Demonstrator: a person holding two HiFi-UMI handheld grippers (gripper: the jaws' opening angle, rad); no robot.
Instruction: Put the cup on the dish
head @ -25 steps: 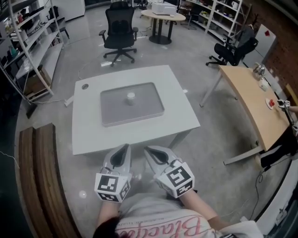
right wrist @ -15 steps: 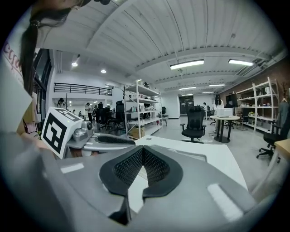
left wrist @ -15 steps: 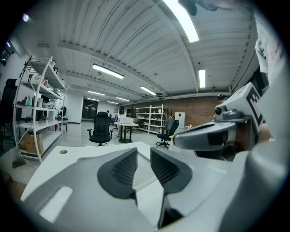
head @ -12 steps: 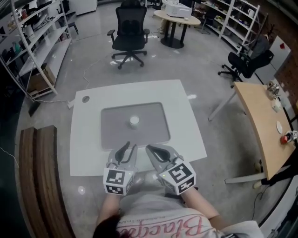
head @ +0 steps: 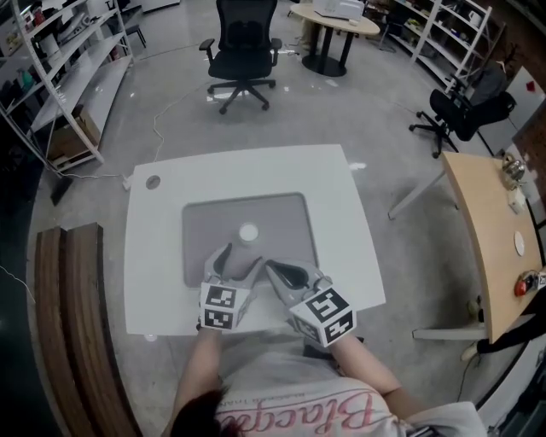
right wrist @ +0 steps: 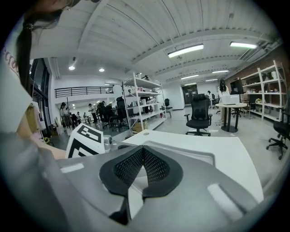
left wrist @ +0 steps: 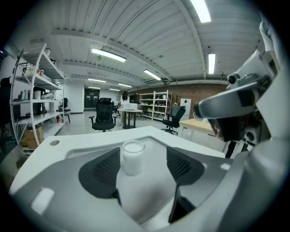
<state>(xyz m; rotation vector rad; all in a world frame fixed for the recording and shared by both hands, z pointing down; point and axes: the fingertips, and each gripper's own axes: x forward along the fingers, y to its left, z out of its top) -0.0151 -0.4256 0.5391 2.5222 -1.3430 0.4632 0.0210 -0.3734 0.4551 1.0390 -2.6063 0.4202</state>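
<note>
A small white cup (head: 248, 232) stands upright on a grey mat (head: 286, 224) in the middle of the white table (head: 341, 213). My left gripper (head: 238, 259) hovers over the mat's near edge with its jaws opening wide. In the left gripper view the cup (left wrist: 132, 157) shows between the two dark pads (left wrist: 102, 170) but a little beyond them, untouched. My right gripper (head: 271, 271) is just to the right of the left one, shut and empty. Its pads (right wrist: 156, 168) meet in the right gripper view.
A black office chair (head: 244, 43) and a round table (head: 334, 26) stand beyond the white table. Shelving (head: 51, 68) lines the left, a wooden desk (head: 495, 230) is at the right, and a wooden bench (head: 72, 324) is at the near left. A cable grommet (head: 153, 182) marks the table's far left corner.
Both grippers have moved forward from off the table's near edge to over the mat, close to the cup. The left jaws went from shut to wide open.
</note>
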